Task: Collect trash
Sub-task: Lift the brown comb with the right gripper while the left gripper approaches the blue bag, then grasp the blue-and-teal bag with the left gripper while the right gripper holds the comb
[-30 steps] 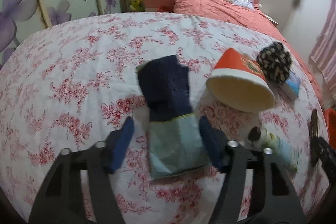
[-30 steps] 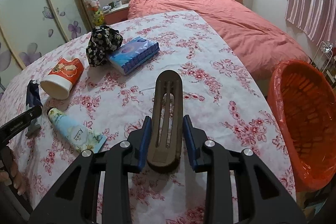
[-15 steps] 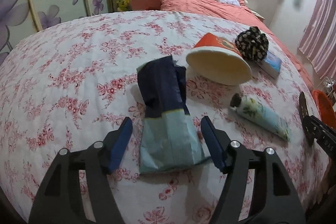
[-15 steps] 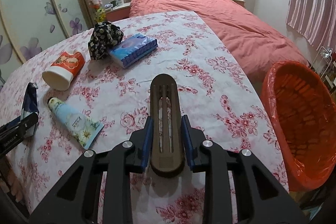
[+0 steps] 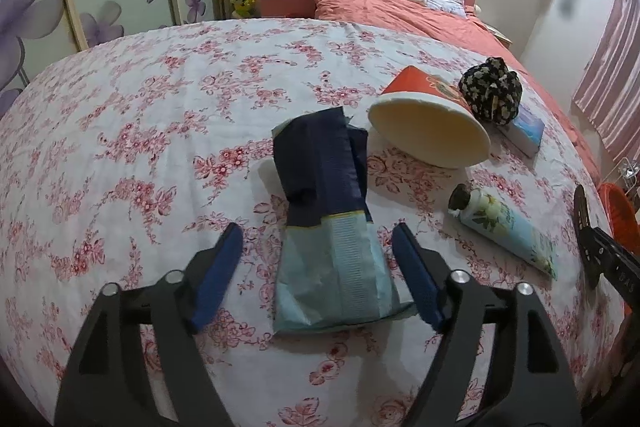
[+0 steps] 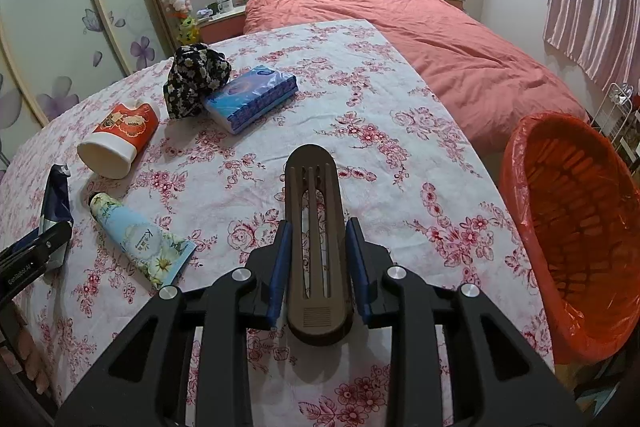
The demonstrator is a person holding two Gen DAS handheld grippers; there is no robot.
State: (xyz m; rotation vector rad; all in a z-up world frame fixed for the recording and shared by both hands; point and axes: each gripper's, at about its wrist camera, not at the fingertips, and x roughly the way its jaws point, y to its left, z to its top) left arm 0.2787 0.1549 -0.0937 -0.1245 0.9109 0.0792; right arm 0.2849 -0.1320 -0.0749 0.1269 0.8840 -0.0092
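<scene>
A crumpled dark blue and pale teal wrapper [image 5: 328,223] lies on the floral tablecloth. My left gripper [image 5: 320,263] is open, its blue pads on either side of the wrapper's teal end, apart from it. The wrapper also shows at the left edge of the right wrist view [image 6: 56,203]. My right gripper [image 6: 318,259] is shut on a long brown slotted plastic piece [image 6: 316,247] and holds it above the table. An orange-lined trash basket [image 6: 576,227] stands off the table's right edge.
A tipped red and white paper cup [image 5: 428,123], a floral lotion tube [image 5: 504,227], a black flowered cloth bundle [image 5: 492,95] and a blue tissue pack [image 6: 252,99] lie on the table. A bed with a salmon cover [image 6: 440,27] stands behind.
My left gripper has drawn back and tilted, staying open around the wrapper. My right gripper has lifted and carried the brown piece slightly right toward the basket.
</scene>
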